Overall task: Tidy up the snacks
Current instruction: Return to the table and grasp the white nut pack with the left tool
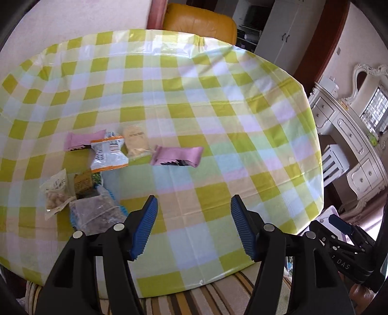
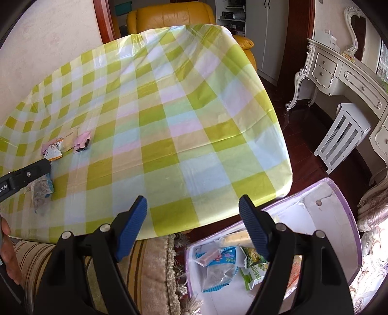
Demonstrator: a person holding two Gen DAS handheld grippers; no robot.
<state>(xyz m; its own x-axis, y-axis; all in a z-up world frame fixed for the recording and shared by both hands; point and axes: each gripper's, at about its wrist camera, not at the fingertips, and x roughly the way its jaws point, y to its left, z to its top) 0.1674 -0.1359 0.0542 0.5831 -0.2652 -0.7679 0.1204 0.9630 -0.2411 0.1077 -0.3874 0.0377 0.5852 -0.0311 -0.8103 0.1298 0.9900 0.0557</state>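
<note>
Several snack packets lie at the left of the green checked tablecloth [image 1: 218, 121]: two pink wrappers [image 1: 177, 157], a white-and-orange packet [image 1: 109, 155], a beige packet [image 1: 135, 143], a clear bag of pale pieces [image 1: 57, 193] and a clear bag of dark pieces [image 1: 97, 213]. My left gripper [image 1: 194, 201] hovers open and empty over the cloth, right of the clear bags. My right gripper [image 2: 193, 201] is open and empty above the table's near right corner. Below it a lilac-rimmed white box [image 2: 349, 206] holds several packets [image 2: 225, 261].
A yellow leather armchair [image 2: 169, 17] stands behind the table's far edge. A white ornate dresser [image 2: 339, 72] and a white slatted stool [image 2: 344, 130] are at the right. A striped cushion [image 2: 145, 261] lies along the near edge, and a hand [image 2: 4, 254] shows at the left border.
</note>
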